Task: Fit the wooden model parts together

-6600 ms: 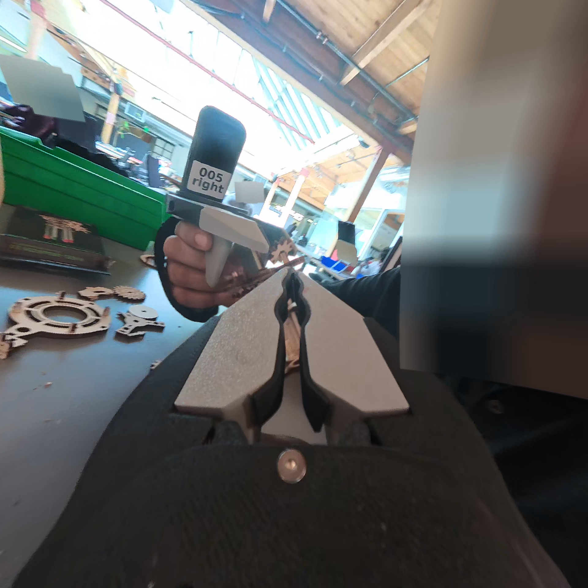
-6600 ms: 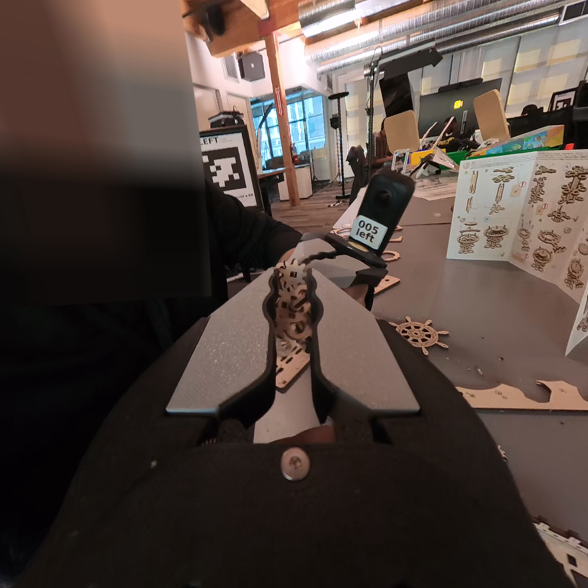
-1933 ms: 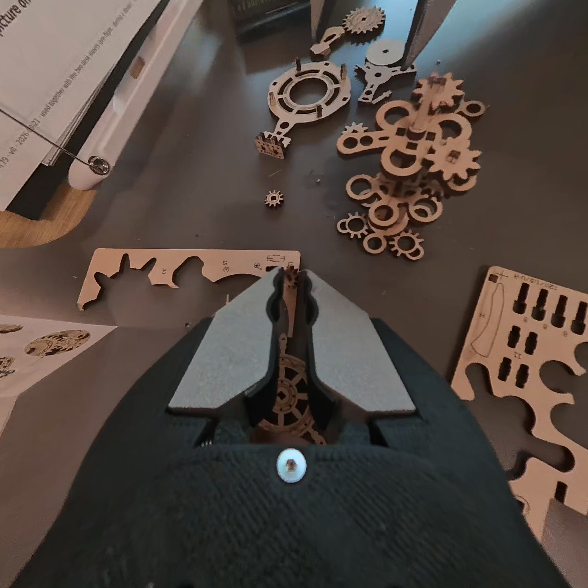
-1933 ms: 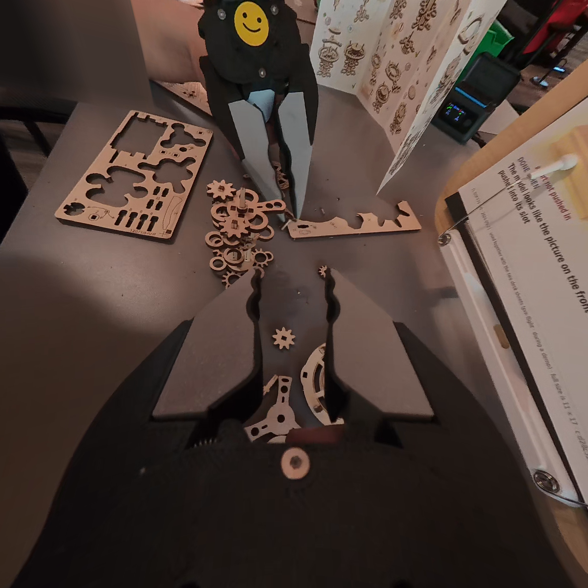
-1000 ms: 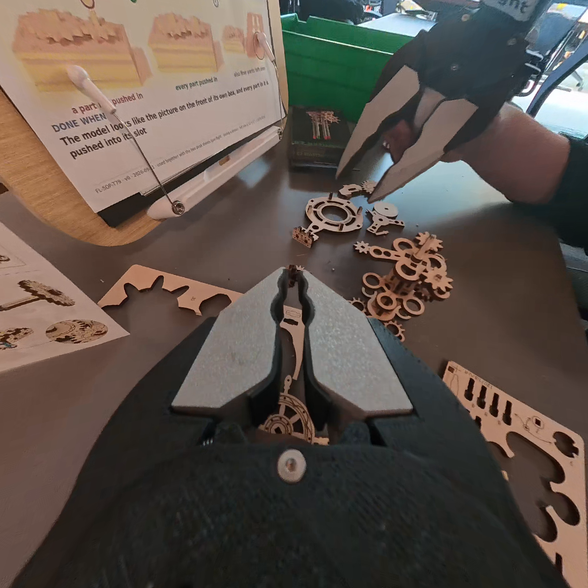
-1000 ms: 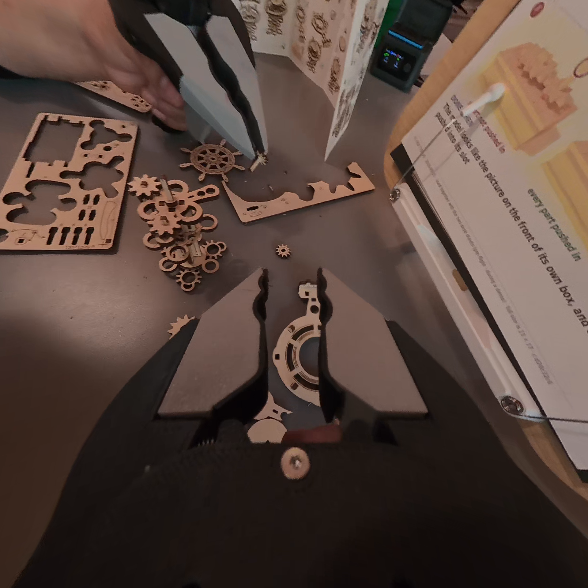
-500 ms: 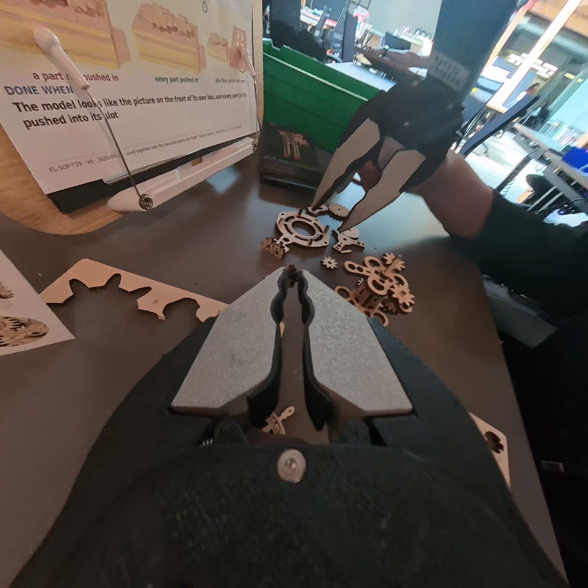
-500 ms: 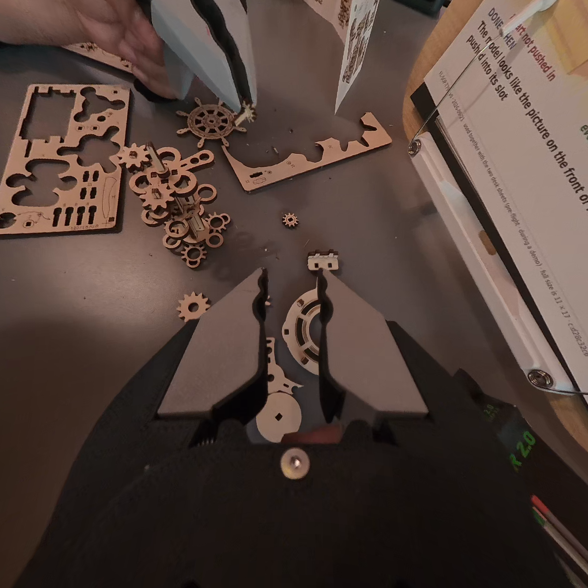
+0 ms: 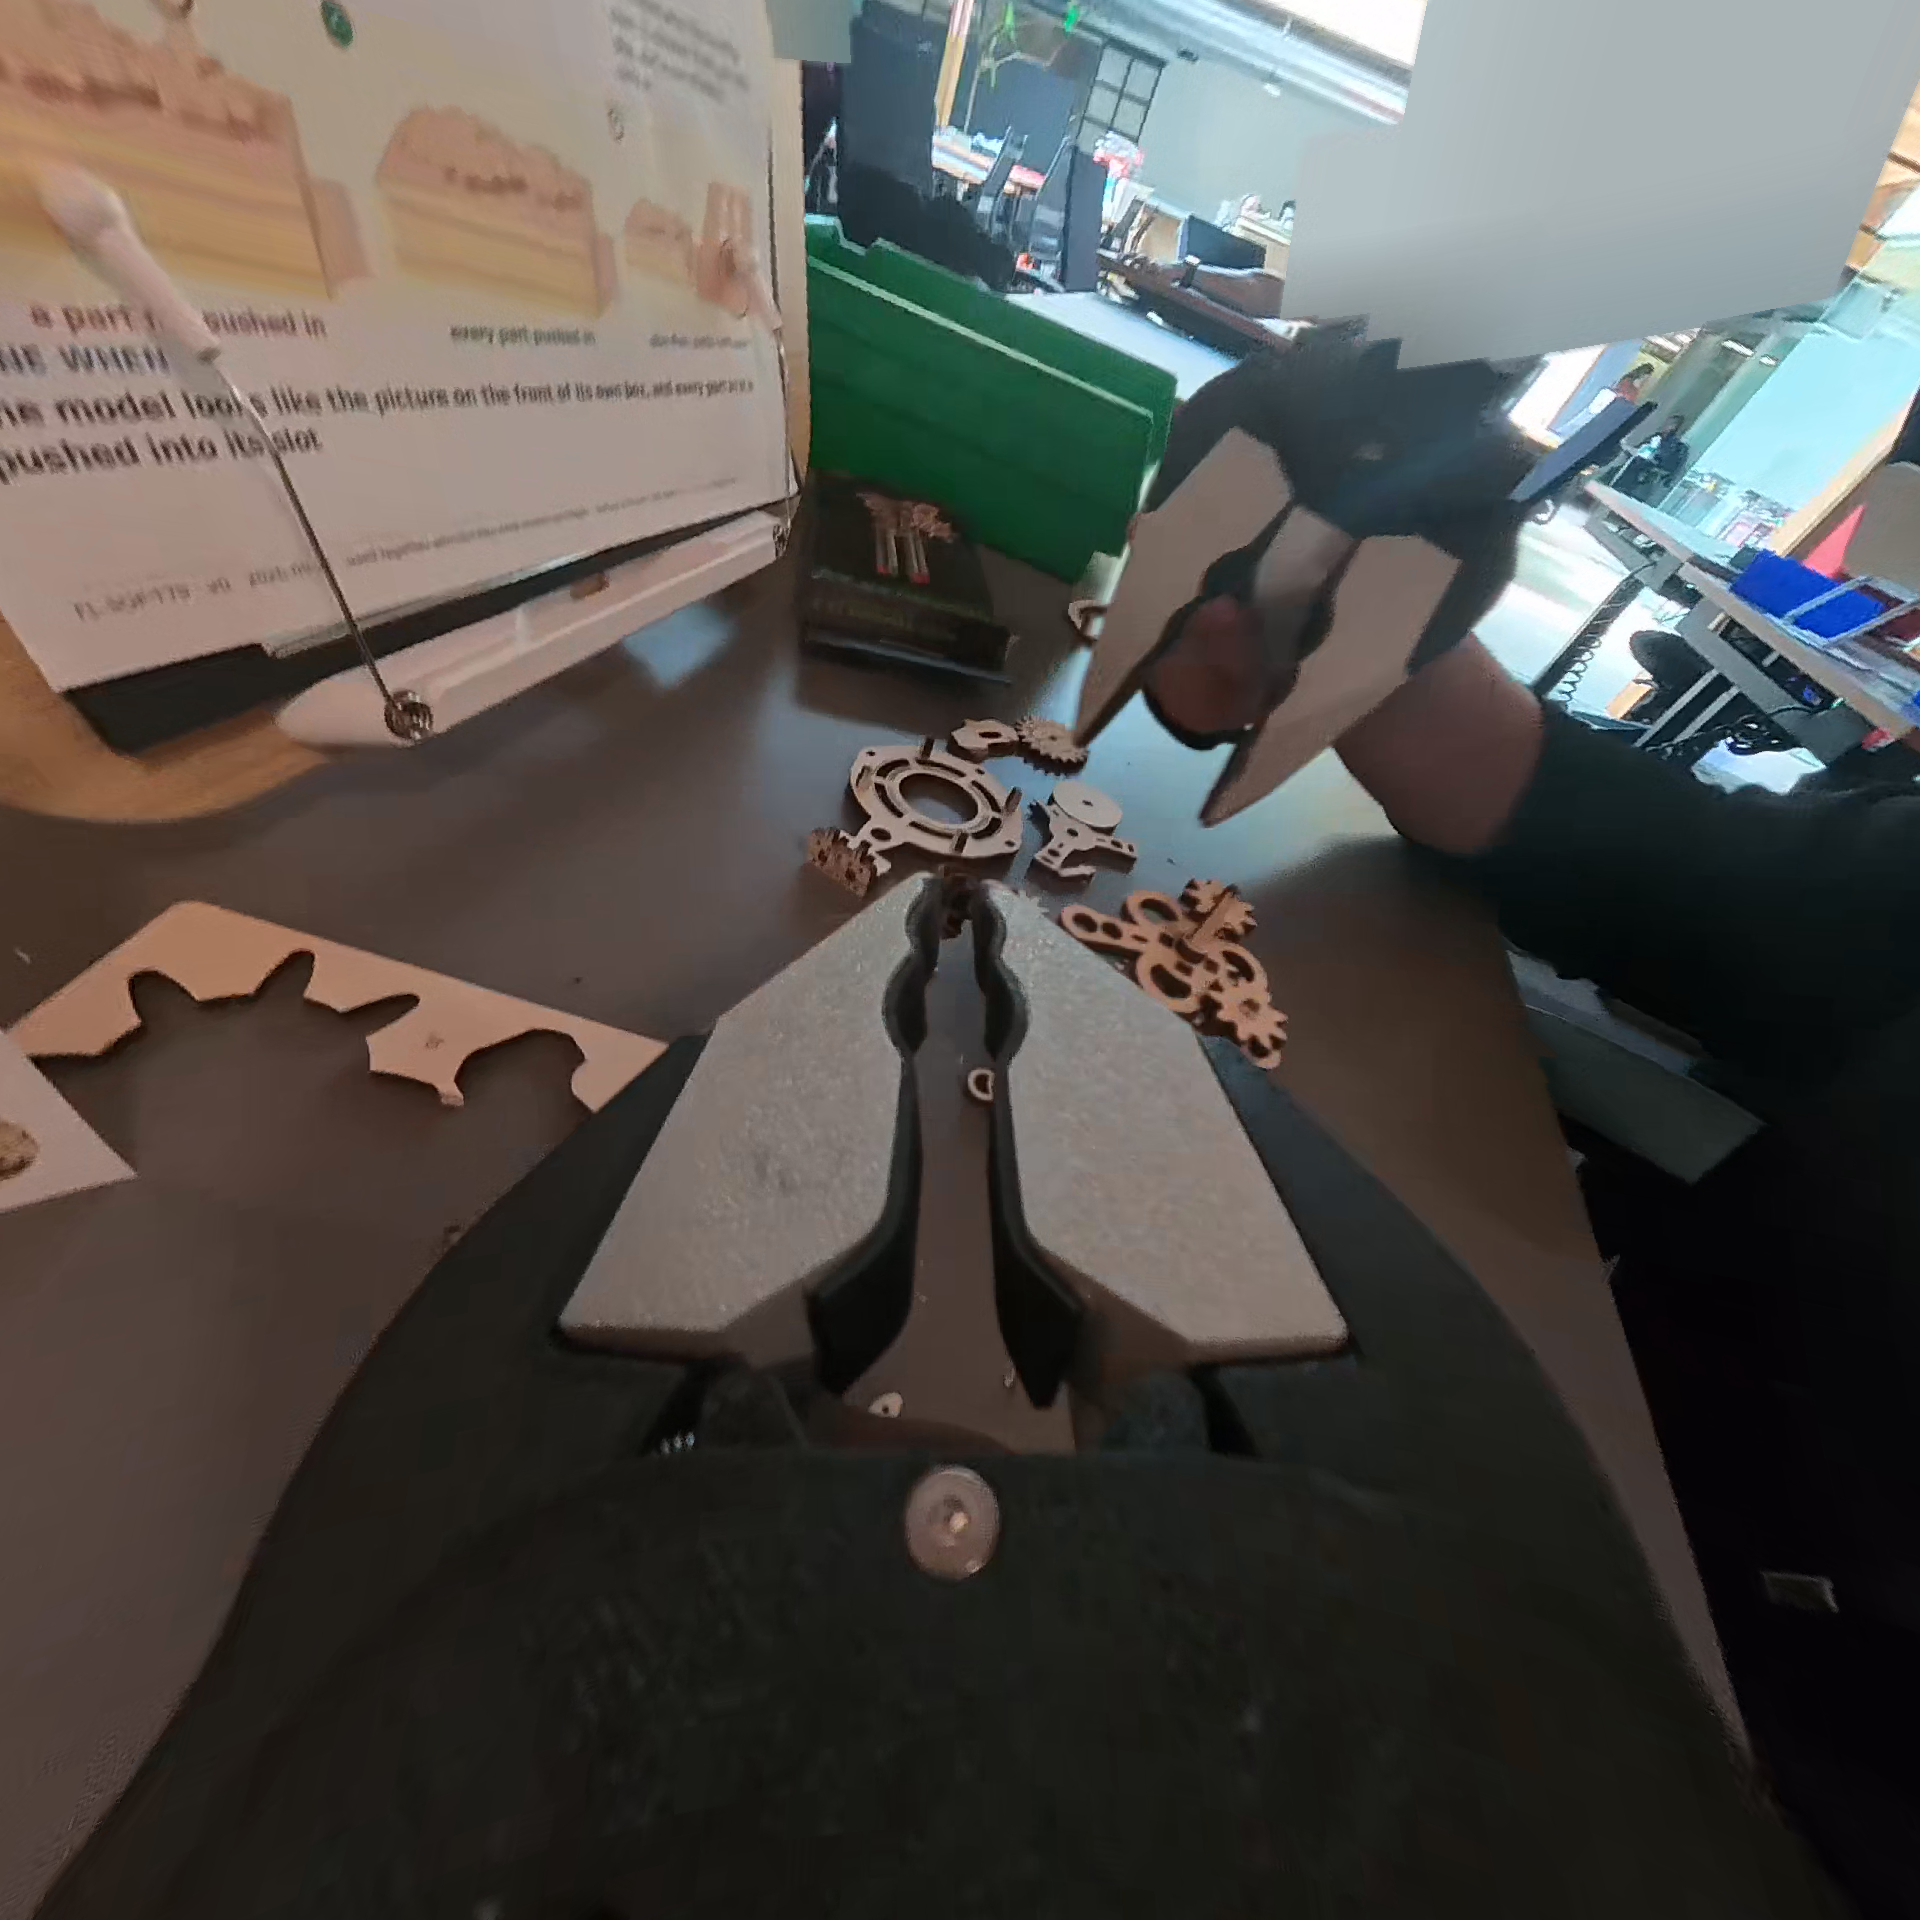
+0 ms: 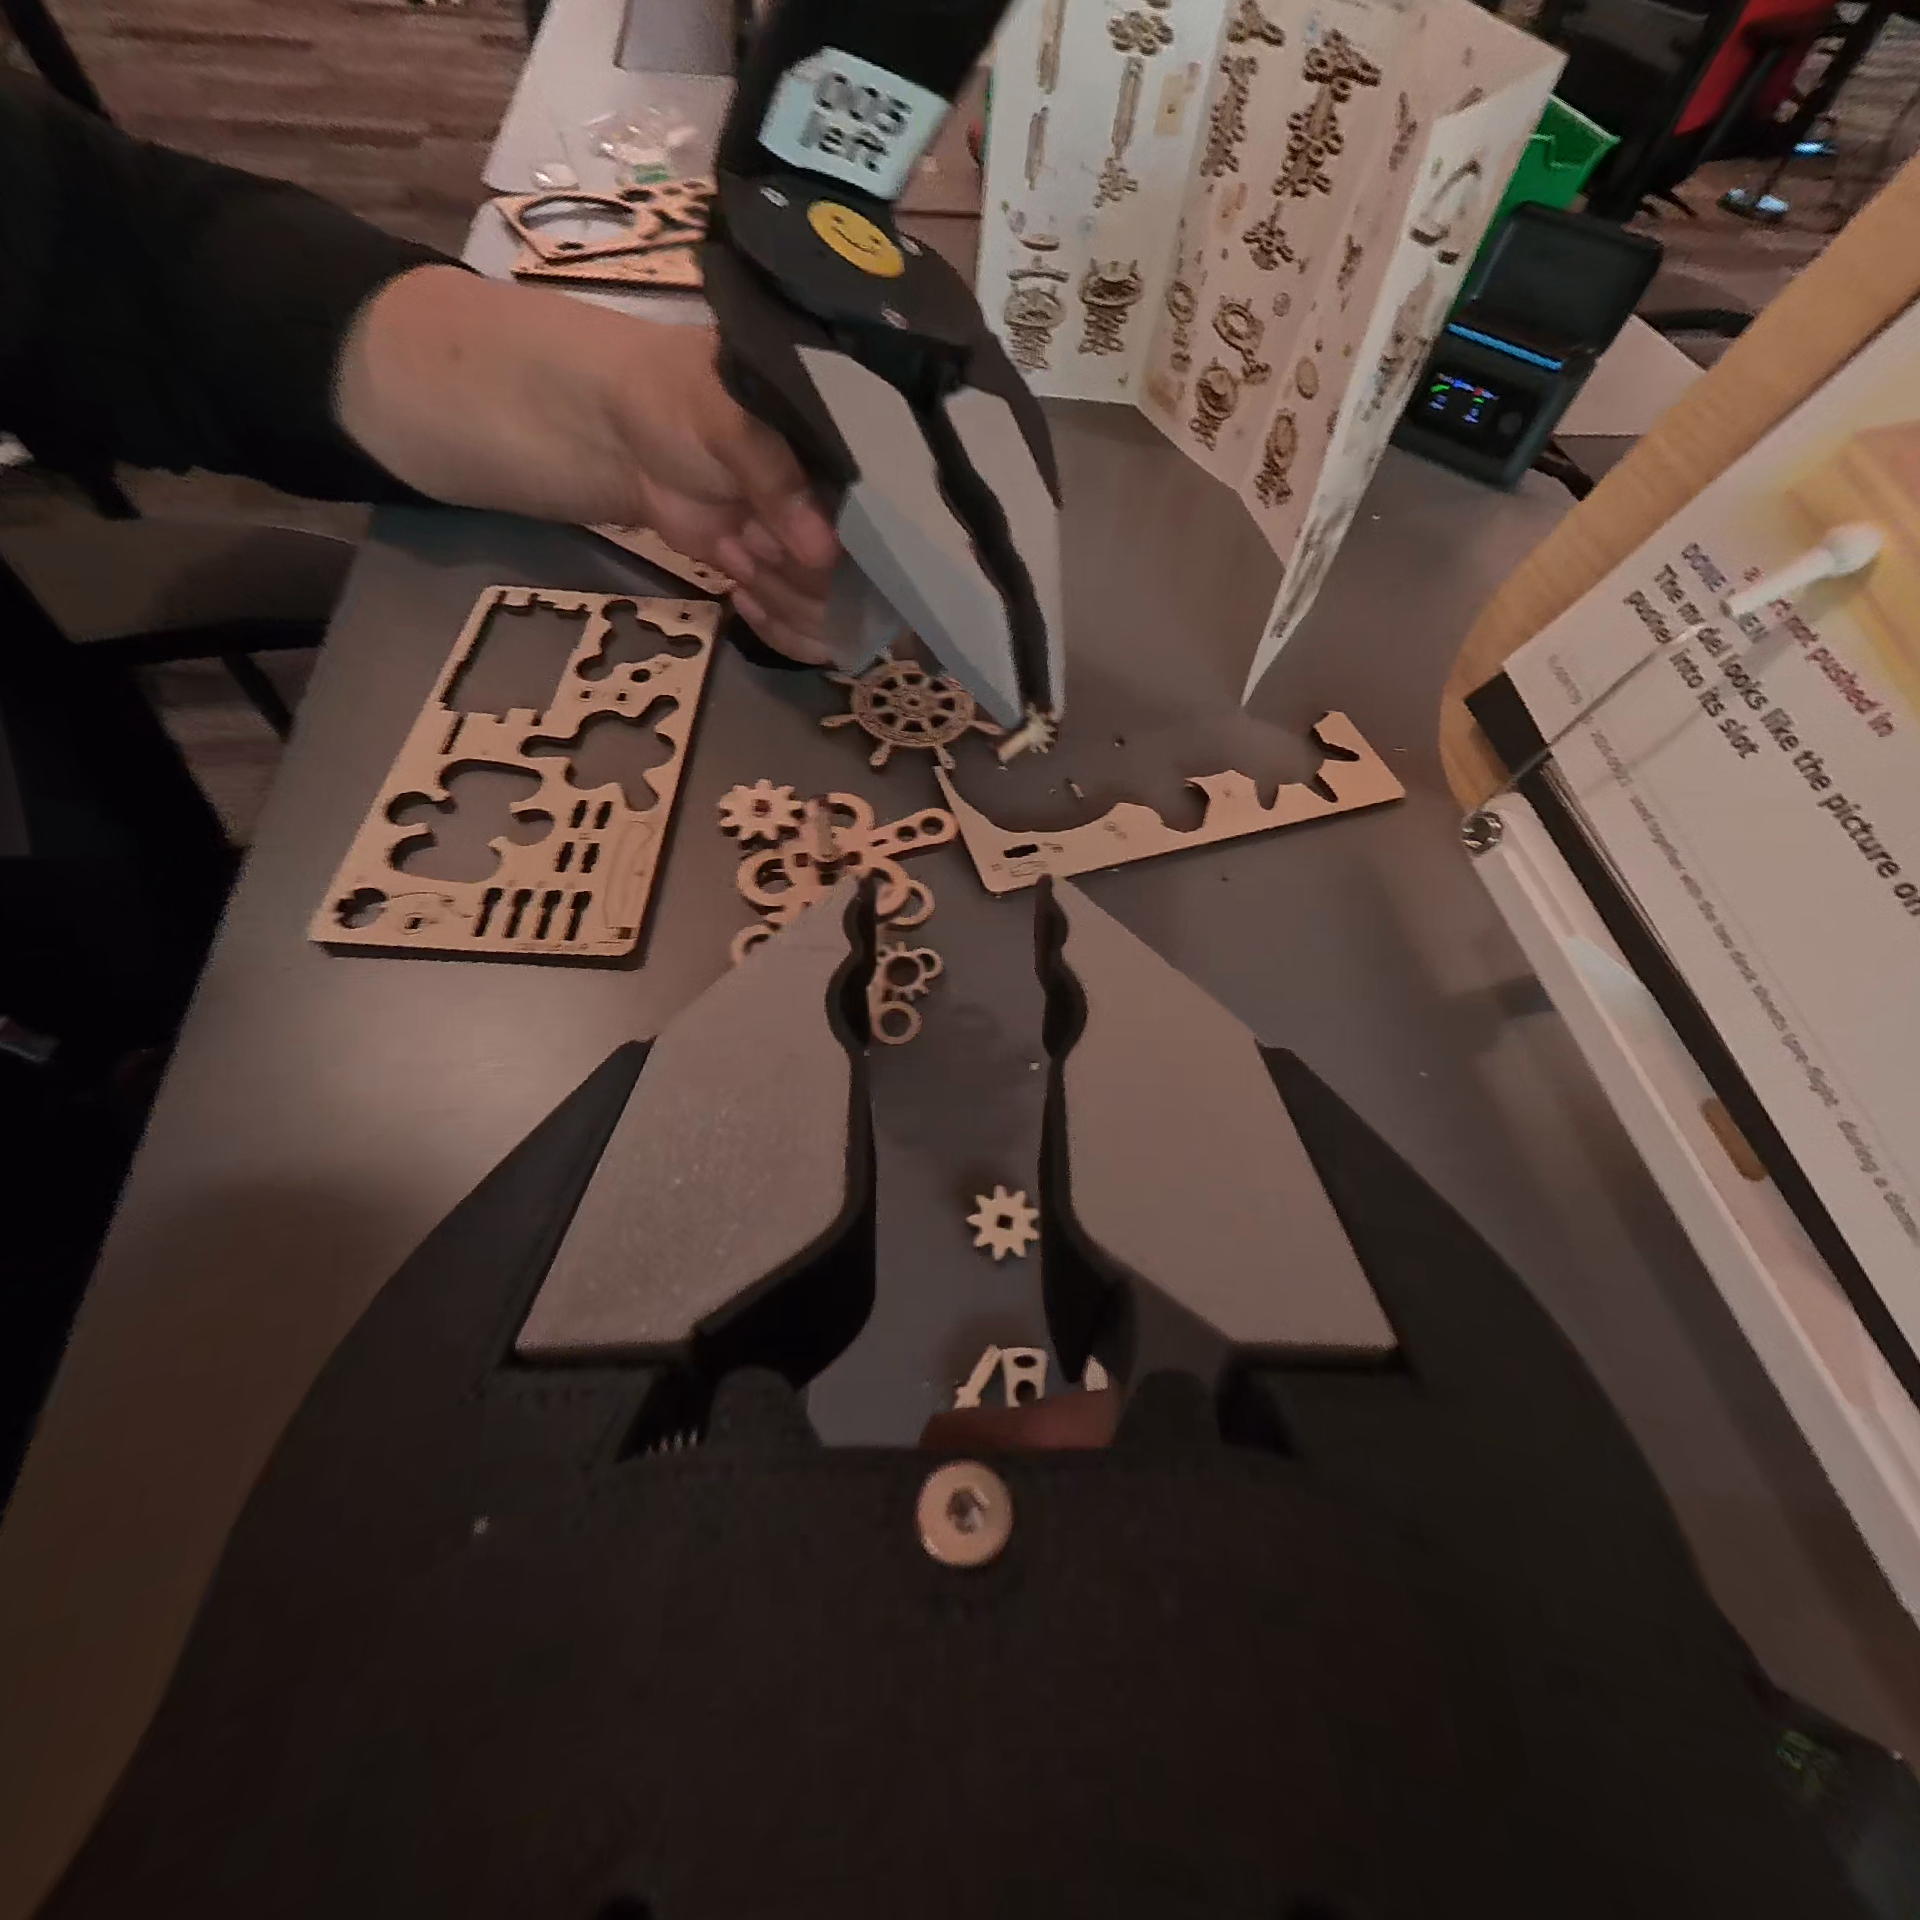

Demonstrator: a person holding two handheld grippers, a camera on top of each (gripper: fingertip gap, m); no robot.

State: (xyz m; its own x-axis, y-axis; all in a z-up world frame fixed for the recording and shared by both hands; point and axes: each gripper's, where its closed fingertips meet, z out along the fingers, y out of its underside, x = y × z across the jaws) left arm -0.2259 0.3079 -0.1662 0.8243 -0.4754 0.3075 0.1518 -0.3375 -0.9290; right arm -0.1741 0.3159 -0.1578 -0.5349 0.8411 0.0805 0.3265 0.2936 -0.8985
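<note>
The left gripper (image 10: 1029,717) bears a pale label and a yellow smiley sticker, and pinches a tiny gear (image 10: 1032,734) at its tips. The right gripper (image 10: 951,904) is spread wide over the table (image 10: 1299,987); a small loose gear (image 10: 1002,1222) lies at its 6 o'clock, between its fingers.

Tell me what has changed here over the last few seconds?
The right tool let go of the cluster of gears, which now lies on the table, and opened. It now hangs over a loose small gear. The left tool stayed shut on a tiny gear, lowered beside the ship's wheel.

L gripper (image 9: 957,902) jaws pinched together, R gripper (image 10: 951,902) jaws apart.
</note>
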